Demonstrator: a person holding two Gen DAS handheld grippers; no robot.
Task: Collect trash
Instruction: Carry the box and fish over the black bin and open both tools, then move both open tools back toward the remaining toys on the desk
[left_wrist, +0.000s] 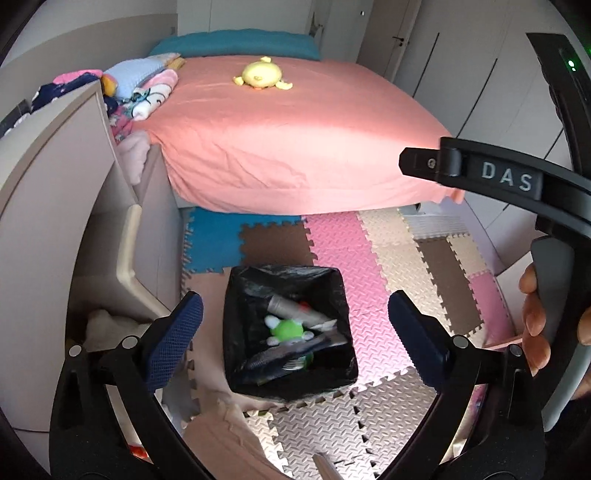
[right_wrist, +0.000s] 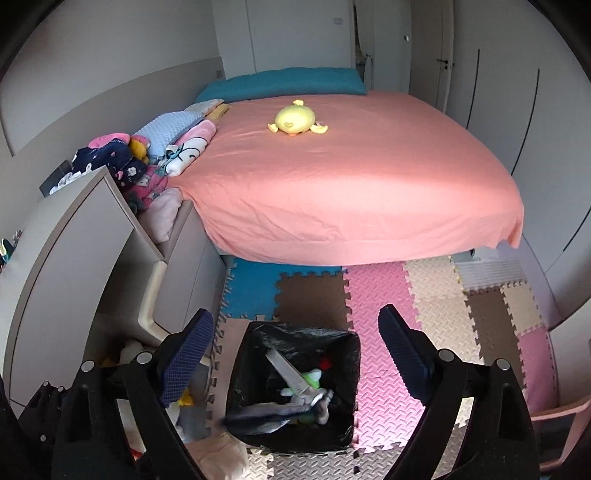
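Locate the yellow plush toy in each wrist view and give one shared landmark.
Left wrist: yellow plush toy top centre, on the pink bed.
Right wrist: upper centre, same bed.
Shared landmark: black-lined trash bin on the floor mats below.

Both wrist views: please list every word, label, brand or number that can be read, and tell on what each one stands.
"DAS": white capital letters on the black finger of the right gripper, seen in the left wrist view.
Patterned pillows beside the bed: drawn prints only, no readable words.
Items in the trash bin: too blurred to read any label.
Nothing else carries text.
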